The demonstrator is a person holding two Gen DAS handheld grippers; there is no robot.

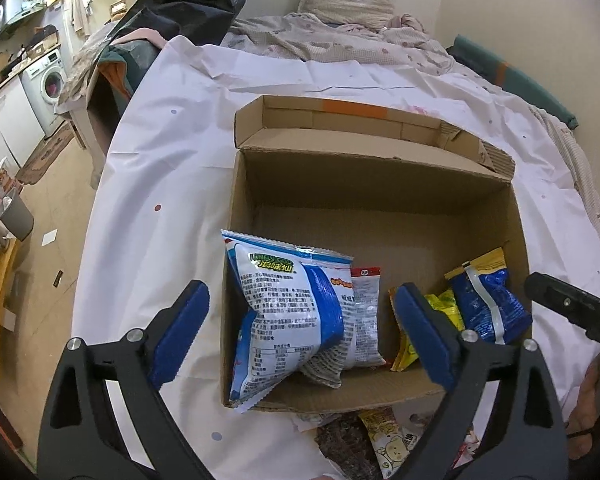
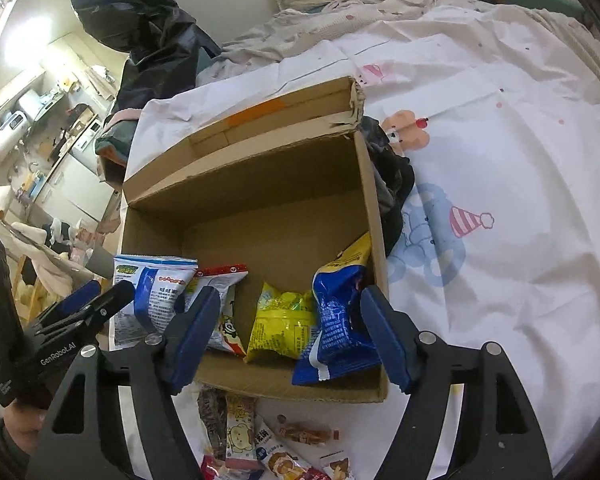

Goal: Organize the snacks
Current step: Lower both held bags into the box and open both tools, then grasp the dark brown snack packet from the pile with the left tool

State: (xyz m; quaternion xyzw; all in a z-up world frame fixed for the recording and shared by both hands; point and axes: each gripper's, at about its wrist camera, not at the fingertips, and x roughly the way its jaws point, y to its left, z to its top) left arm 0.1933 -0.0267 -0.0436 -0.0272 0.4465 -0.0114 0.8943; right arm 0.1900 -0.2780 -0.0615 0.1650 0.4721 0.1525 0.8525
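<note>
An open cardboard box (image 1: 380, 184) (image 2: 260, 176) sits on a white bed sheet. Inside it a blue-and-white snack bag (image 1: 284, 312) (image 2: 152, 292) leans at the left wall, with a red-and-white bag (image 1: 366, 312) (image 2: 220, 280) beside it, a yellow bag (image 1: 448, 312) (image 2: 284, 324) and a dark blue bag (image 1: 488, 304) (image 2: 336, 320) at the right. My left gripper (image 1: 302, 332) is open and empty above the box's near left edge; it also shows in the right wrist view (image 2: 96, 300). My right gripper (image 2: 290, 336) is open and empty over the near right side.
Several small loose snack packs (image 2: 260, 440) (image 1: 376, 436) lie on the sheet in front of the box. A dark cloth (image 2: 392, 184) lies by the box's right wall. Bedding and a pillow (image 1: 348, 0) are behind. The bed's left edge drops to the floor (image 1: 40, 264).
</note>
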